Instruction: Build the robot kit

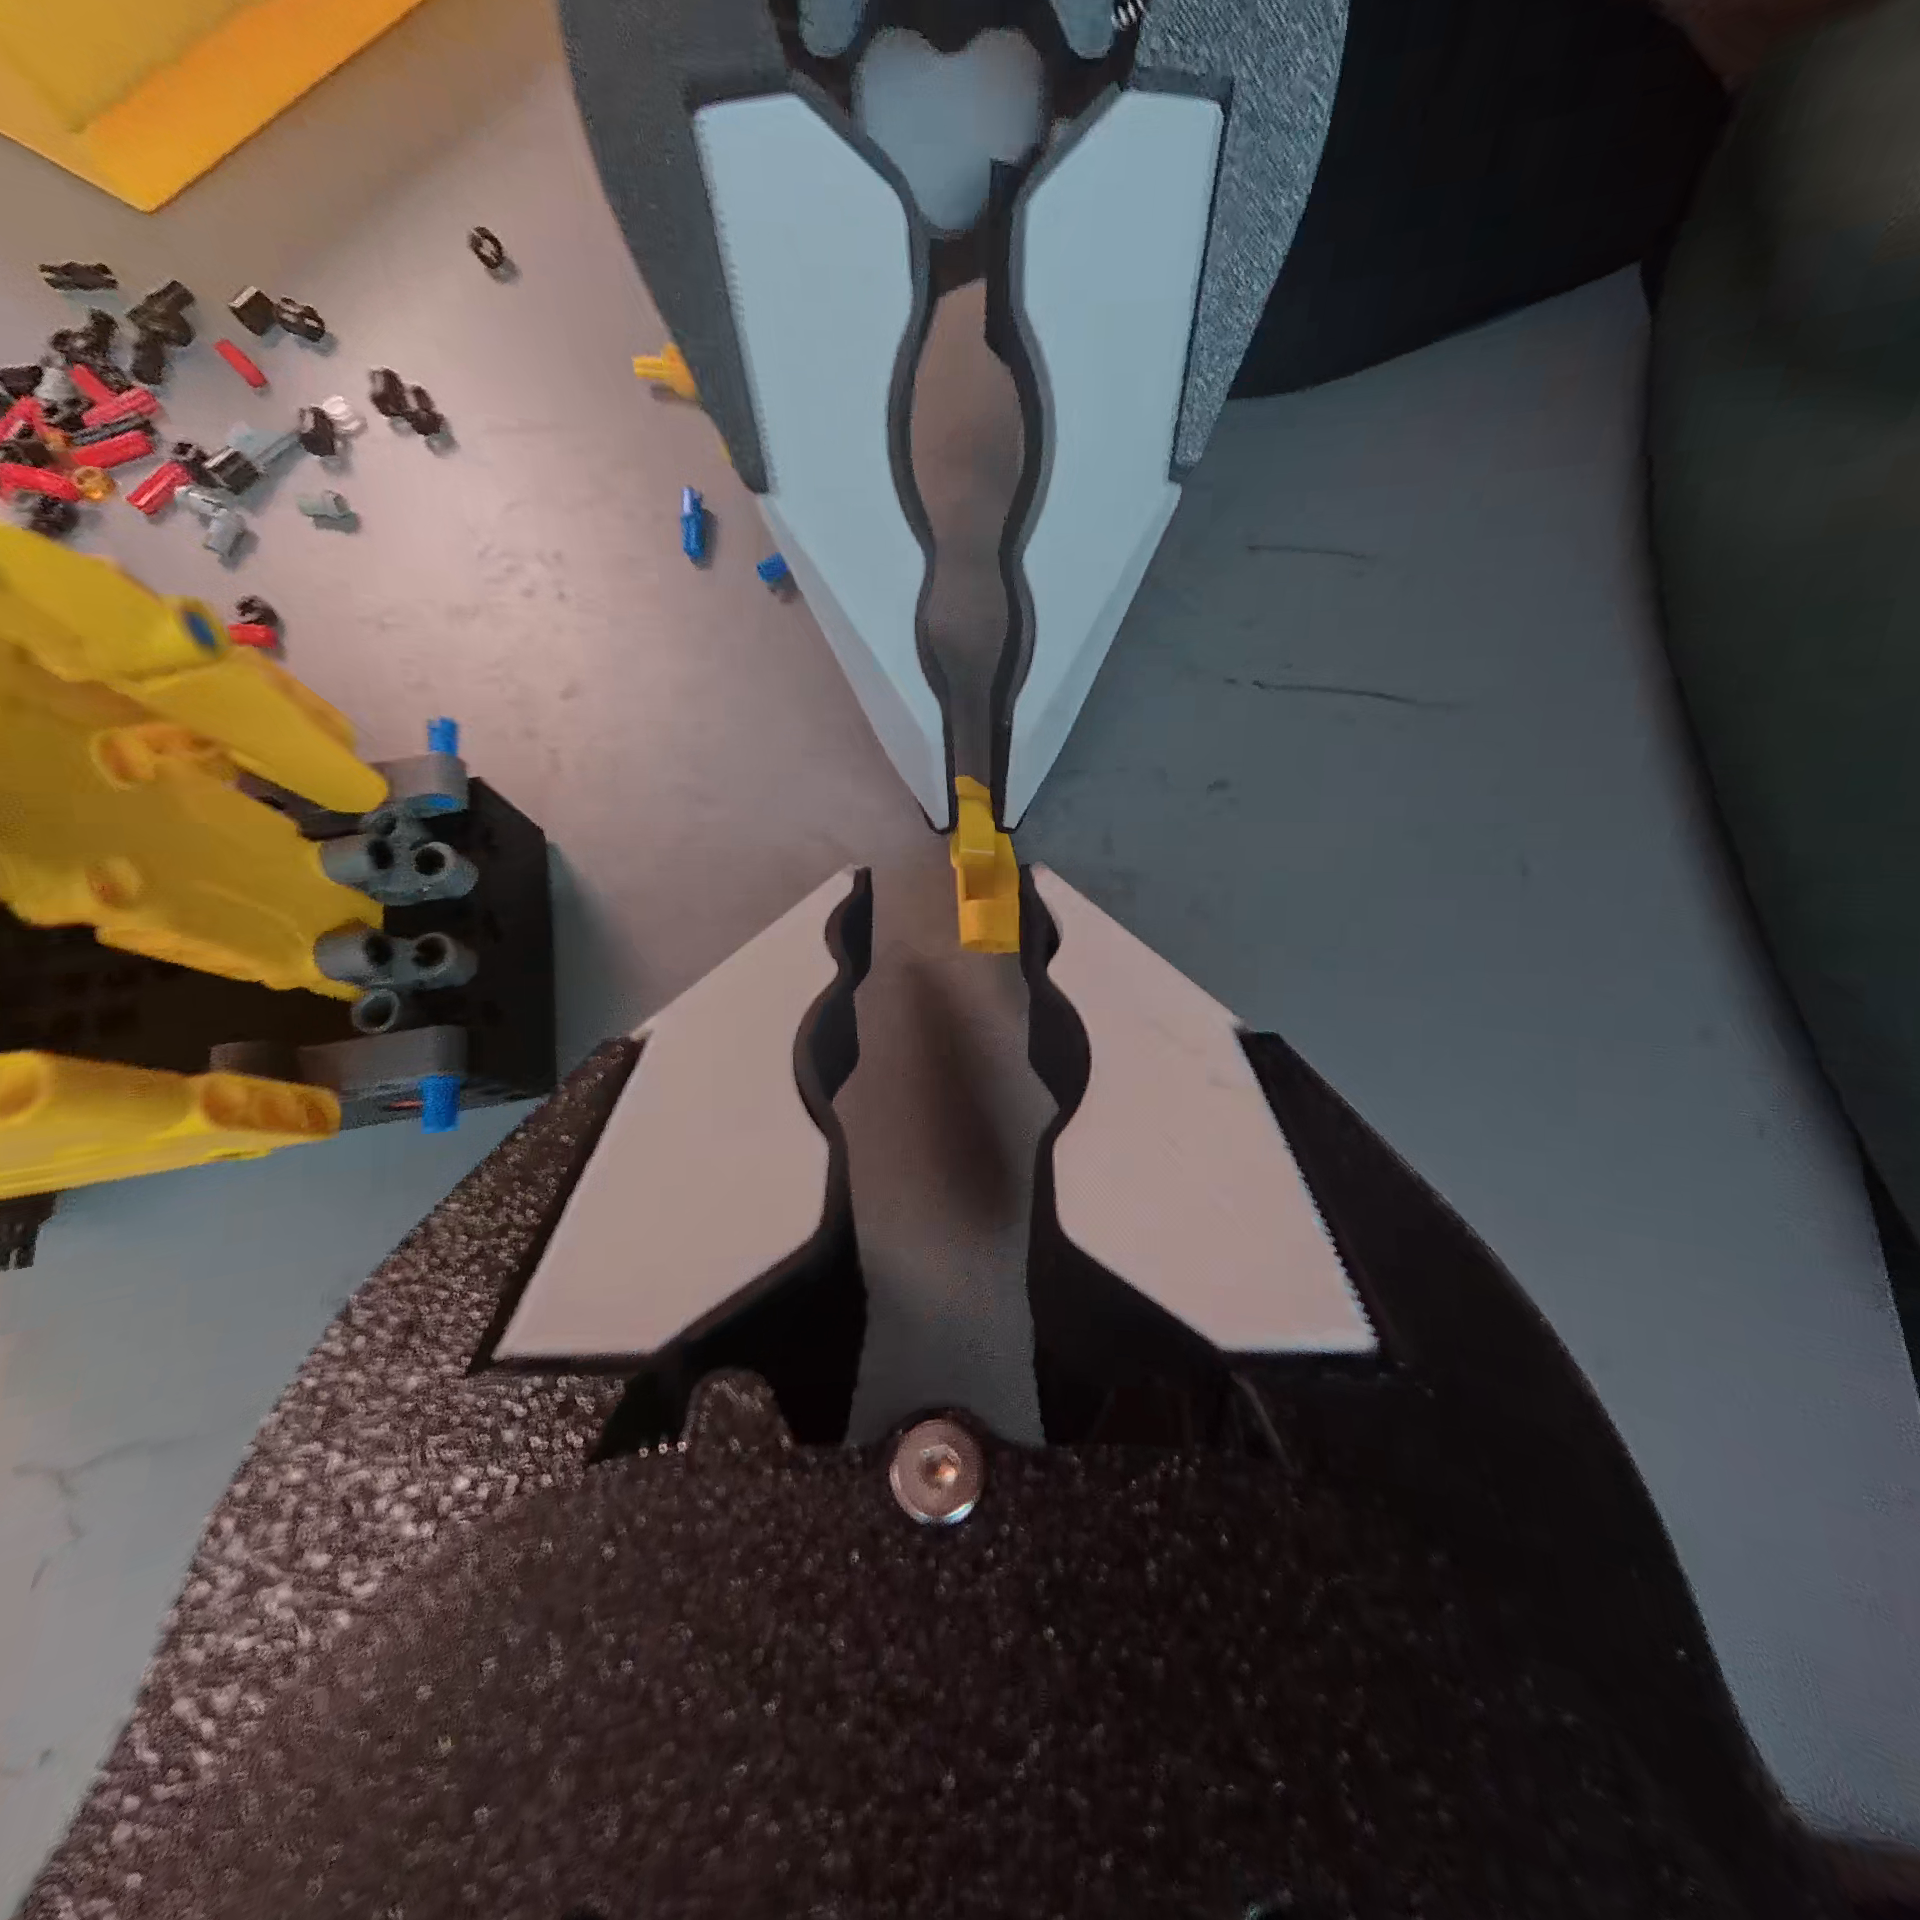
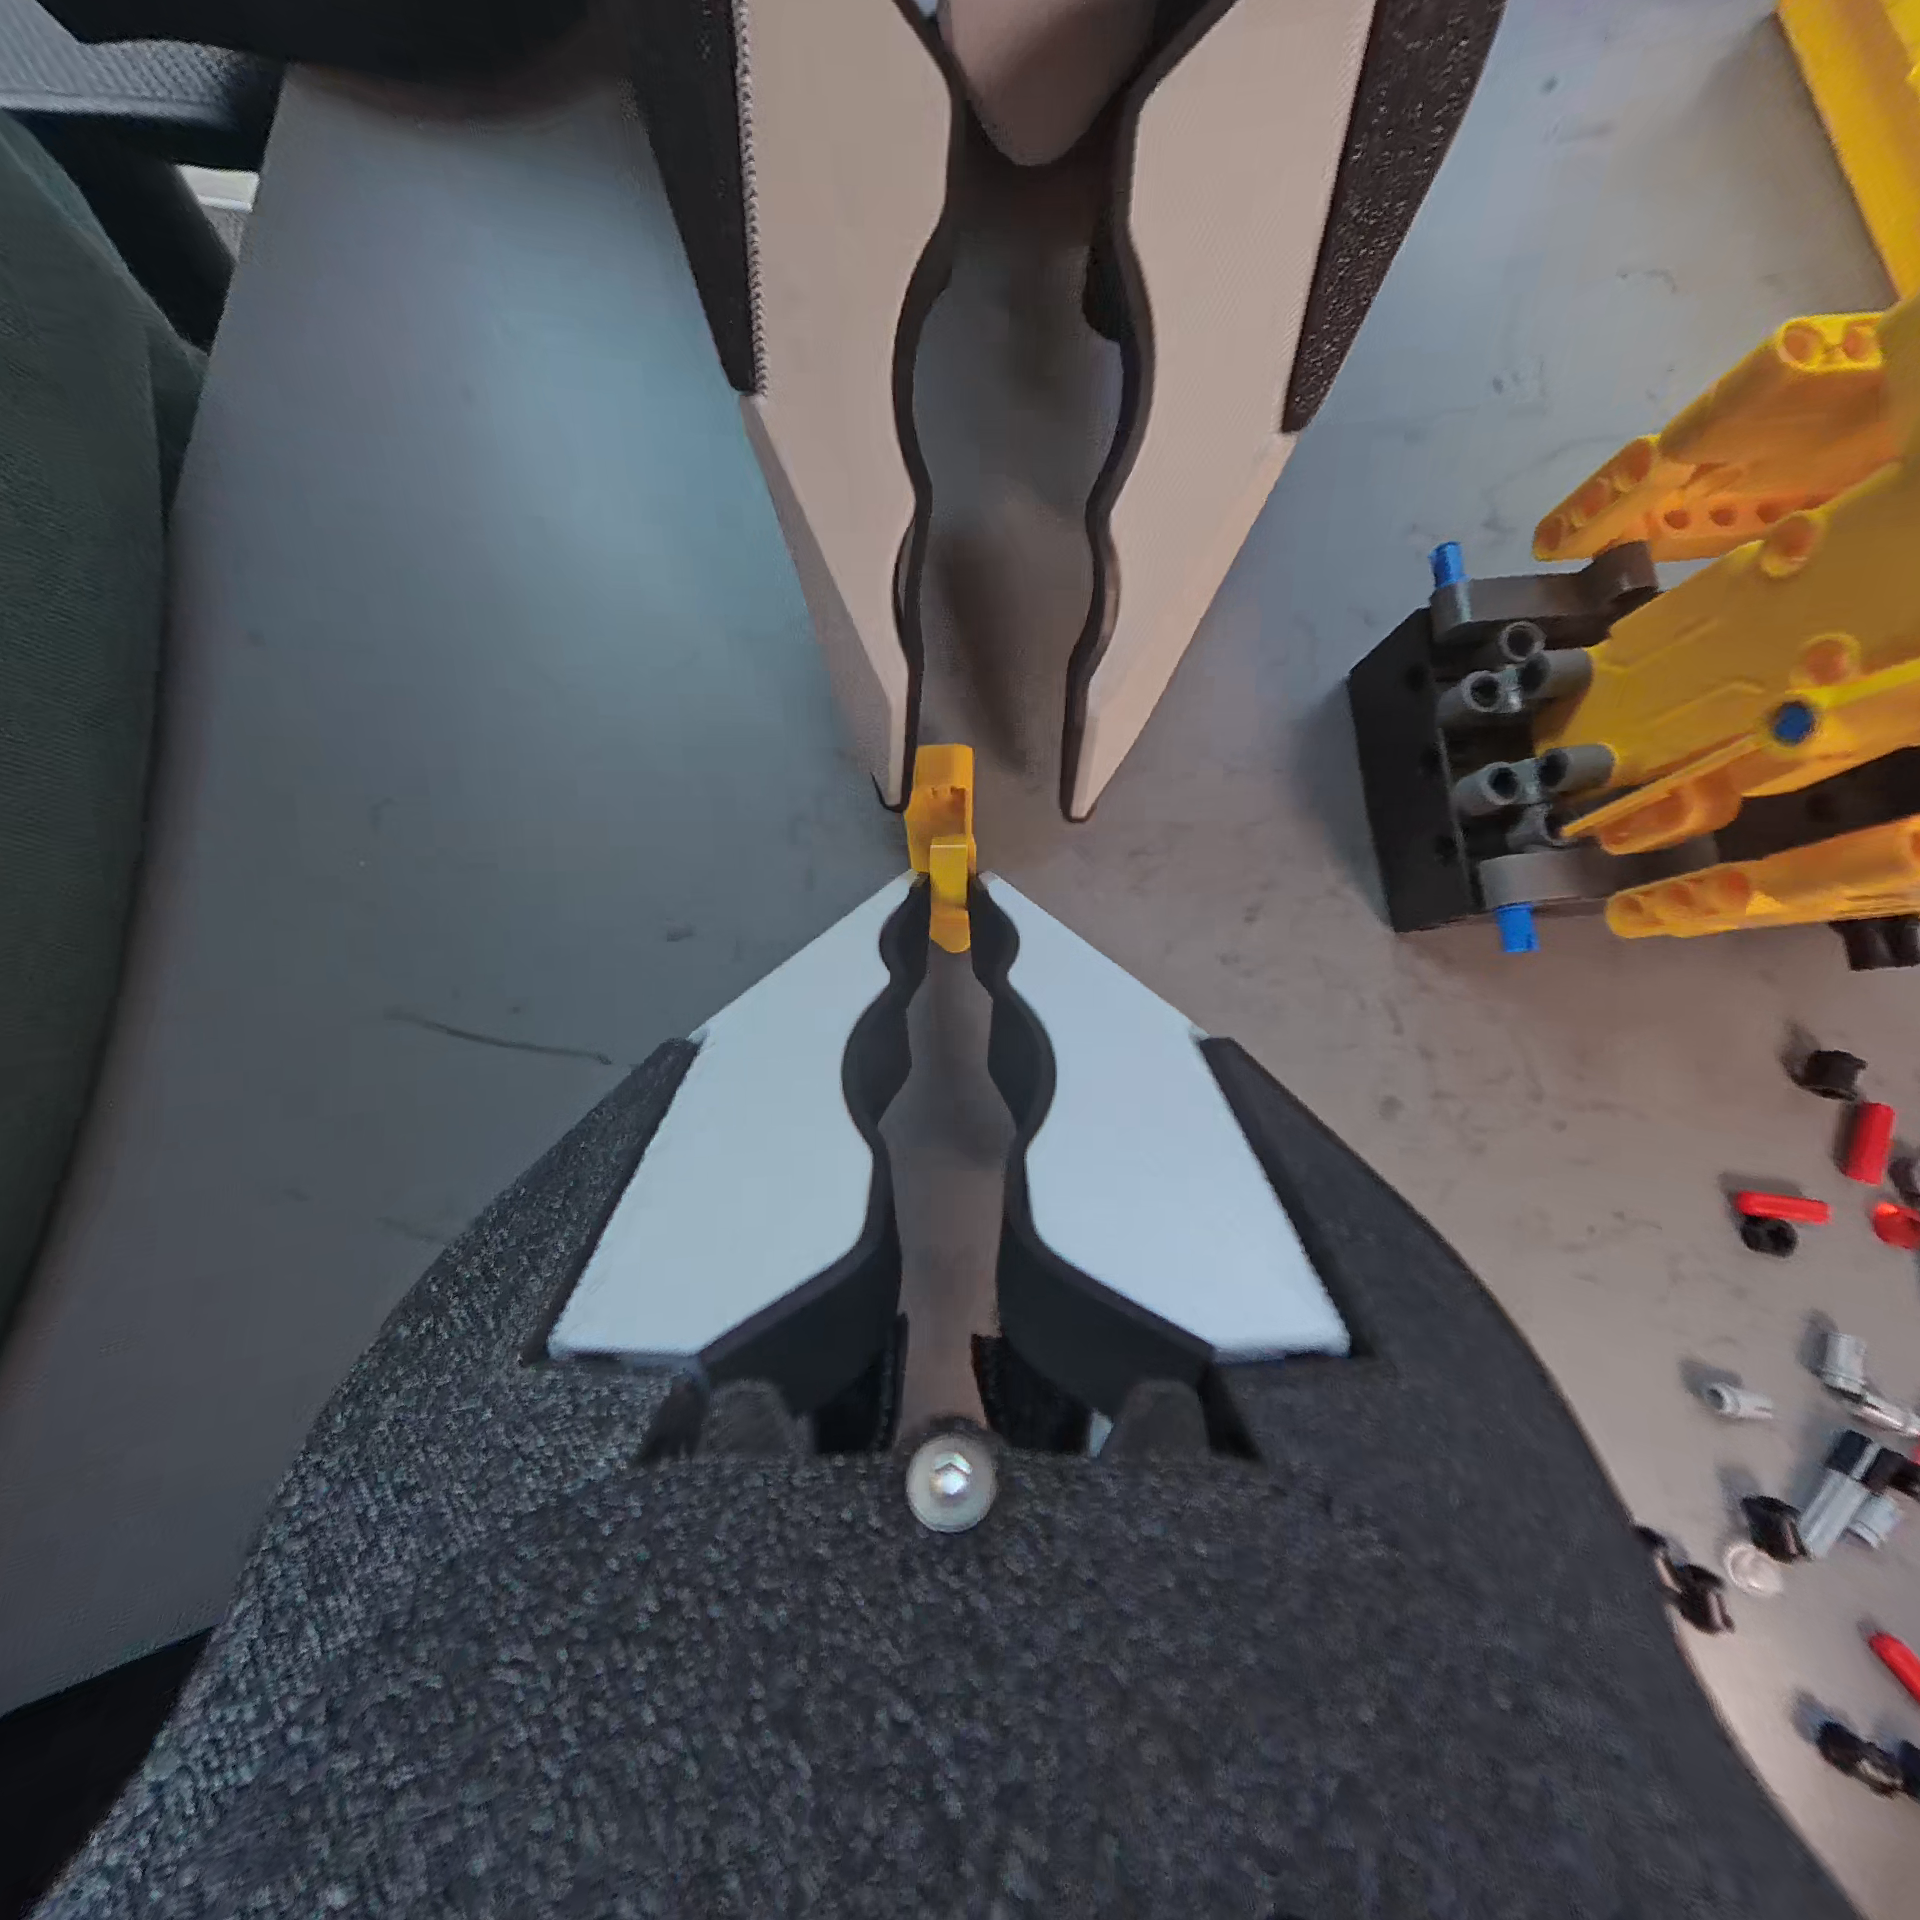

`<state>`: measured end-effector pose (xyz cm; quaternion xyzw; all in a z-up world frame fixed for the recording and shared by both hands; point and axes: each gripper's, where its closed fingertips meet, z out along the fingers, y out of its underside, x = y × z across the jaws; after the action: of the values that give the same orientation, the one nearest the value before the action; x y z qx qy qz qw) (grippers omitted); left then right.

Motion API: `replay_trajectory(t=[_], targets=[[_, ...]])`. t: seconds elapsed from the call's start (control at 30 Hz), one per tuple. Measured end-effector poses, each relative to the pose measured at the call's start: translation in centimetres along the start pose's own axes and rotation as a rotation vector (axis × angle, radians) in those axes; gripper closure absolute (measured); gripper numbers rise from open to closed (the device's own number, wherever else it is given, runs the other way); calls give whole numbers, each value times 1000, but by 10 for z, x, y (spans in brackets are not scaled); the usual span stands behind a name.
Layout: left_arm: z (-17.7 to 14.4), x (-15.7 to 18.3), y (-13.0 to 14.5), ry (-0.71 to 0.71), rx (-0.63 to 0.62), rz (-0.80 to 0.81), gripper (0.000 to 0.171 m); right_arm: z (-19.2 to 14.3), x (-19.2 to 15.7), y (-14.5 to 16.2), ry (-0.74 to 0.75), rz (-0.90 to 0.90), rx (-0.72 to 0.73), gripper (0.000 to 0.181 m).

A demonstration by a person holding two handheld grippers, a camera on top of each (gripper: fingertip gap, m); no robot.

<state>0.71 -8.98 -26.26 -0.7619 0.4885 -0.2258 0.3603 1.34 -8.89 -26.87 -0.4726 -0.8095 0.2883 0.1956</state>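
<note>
A small yellow connector piece (image 1: 982,883) hangs over the grey table, between the two grippers, which meet tip to tip. My right gripper (image 2: 948,881), with white fingers, is shut on one end of the yellow piece (image 2: 940,852); it comes in from the top of the left wrist view (image 1: 975,824). My left gripper (image 1: 945,873), with beige fingers, is open. The free end of the piece reaches between its fingertips, close against one finger. The left gripper also shows at the top of the right wrist view (image 2: 985,810).
A yellow, grey and black brick-built model (image 1: 208,883) (image 2: 1714,707) stands beside the grippers. Several loose black, red and grey small parts (image 1: 125,416) (image 2: 1849,1455) lie scattered past it. Two blue pins (image 1: 694,520) and a yellow tray (image 1: 156,83) lie farther off. A dark chair (image 2: 73,623) borders the table. The grippers are tip to tip, or close to it.
</note>
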Motion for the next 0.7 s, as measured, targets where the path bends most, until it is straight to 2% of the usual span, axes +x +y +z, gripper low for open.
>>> replay_trajectory(t=[0.1, 0.23, 0.3, 0.43, 0.53, 0.6, 0.7], targets=[[-23, -17, -18, -31, 174, -106, 140, -19, 18, -24, 74, 53, 200, 175], [-70, -46, -69, -74, 562, -271, 138, -80, 50, -73, 244, 131, 671, 175], [-88, -50, -92, -77, 706, -299, 140, -107, 55, -89, 316, 123, 849, 175], [-103, -41, -120, -81, 834, -261, 144, -117, 54, -101, 418, 73, 916, 175], [-101, -42, -121, -147, 819, -226, 152, -115, 49, -107, 423, 69, 930, 175], [-102, -38, -120, -131, 823, -216, 164, -110, 48, -106, 447, 41, 902, 175], [-98, -41, -115, -128, 806, -239, 171, -98, 44, -102, 427, 16, 845, 179]])
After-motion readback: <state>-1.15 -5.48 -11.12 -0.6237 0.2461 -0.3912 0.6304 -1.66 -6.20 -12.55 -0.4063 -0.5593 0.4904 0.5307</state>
